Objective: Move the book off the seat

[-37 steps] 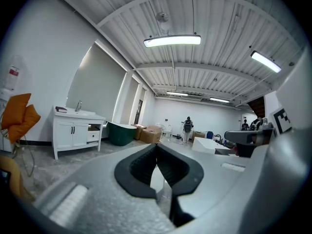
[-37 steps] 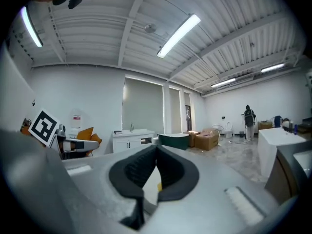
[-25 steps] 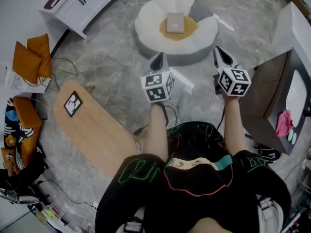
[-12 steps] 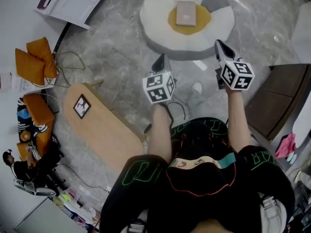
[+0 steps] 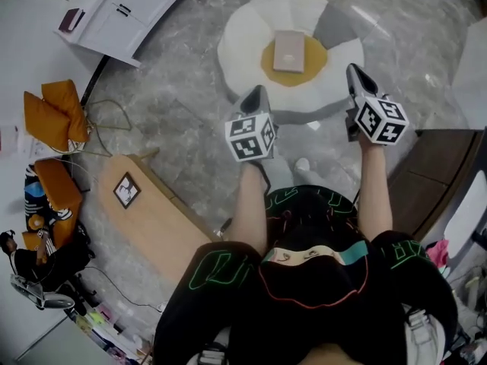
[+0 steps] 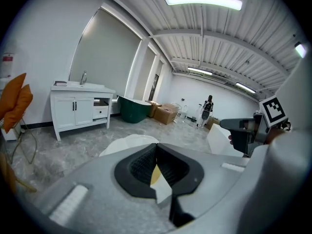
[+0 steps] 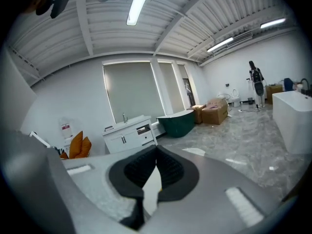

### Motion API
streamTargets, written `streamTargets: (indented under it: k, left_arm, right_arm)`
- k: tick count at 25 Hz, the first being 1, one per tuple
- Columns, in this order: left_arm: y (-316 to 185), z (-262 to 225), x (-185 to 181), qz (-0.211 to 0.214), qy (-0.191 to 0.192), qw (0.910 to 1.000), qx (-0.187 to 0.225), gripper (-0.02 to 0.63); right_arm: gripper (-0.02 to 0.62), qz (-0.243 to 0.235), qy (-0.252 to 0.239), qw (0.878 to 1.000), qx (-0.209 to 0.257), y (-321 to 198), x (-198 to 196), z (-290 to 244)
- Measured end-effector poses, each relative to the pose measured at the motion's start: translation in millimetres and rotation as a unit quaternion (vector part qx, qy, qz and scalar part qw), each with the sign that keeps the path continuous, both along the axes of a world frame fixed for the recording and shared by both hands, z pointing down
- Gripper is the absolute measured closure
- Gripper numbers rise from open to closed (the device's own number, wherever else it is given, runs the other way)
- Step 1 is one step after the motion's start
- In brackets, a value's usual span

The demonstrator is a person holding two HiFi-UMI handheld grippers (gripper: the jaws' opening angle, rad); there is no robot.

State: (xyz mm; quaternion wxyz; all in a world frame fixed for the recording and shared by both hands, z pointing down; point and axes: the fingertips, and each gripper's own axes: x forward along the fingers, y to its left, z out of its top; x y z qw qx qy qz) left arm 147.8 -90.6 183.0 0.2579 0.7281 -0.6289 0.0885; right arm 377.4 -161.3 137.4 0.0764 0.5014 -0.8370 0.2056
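Observation:
A pale pink-brown book [image 5: 288, 50] lies flat on the yellow centre of a white, egg-shaped floor seat [image 5: 243, 33] at the top of the head view. My left gripper [image 5: 258, 94] hangs shut and empty just short of the seat's near-left edge. My right gripper [image 5: 354, 74] is also shut and empty, near the seat's right edge. Both point toward the seat. In the left gripper view the jaws [image 6: 156, 152] meet, with the seat's white edge [image 6: 127, 143] beyond them. The right gripper view shows its jaws [image 7: 156, 157] closed with nothing between them.
A wooden board [image 5: 156, 215] with a small marker lies on the floor at left. A white cabinet [image 5: 125, 6] lies at top left, orange cushions [image 5: 49, 112] at far left, dark furniture [image 5: 434, 181] at right. A green tub [image 6: 132, 109] and boxes stand farther off.
The seat and book have come closer and lower in the head view as the person stepped forward. Both grippers stayed shut and now reach the seat's near edge.

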Motion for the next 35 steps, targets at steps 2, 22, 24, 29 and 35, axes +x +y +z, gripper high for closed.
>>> streamTargets:
  k: [2,22,24,29,35]
  left_arm:
    - [-12.1,14.5,-7.8,0.0,0.005,0.9998,-0.018,0.595]
    - [-214.2,205.0,-54.4,0.06,0.067,0.9833,-0.158,0.595]
    - [-220.7,222.2,-52.3,0.067,0.066,0.981,-0.17,0.595]
    - [-249.1,265.3,-33.8,0.087,0.068,0.9775,-0.18,0.595]
    - [-263.3,348.4,-2.6,0.122,0.051,0.9676,-0.215,0.594]
  right_arm:
    - [0.592,-0.011,0.006,1.0,-0.016,-7.6,-14.7,16.4]
    - [0.592,0.006,0.066,0.984,-0.164,-186.2,-111.2,188.7]
    - [0.592,0.007,0.07,0.981,-0.179,-188.2,-111.6,210.3]
    - [0.592,-0.014,0.088,0.974,-0.208,-196.2,-107.2,274.9]
    - [0.592,-0.03,0.096,0.962,-0.252,-197.6,-87.5,373.5]
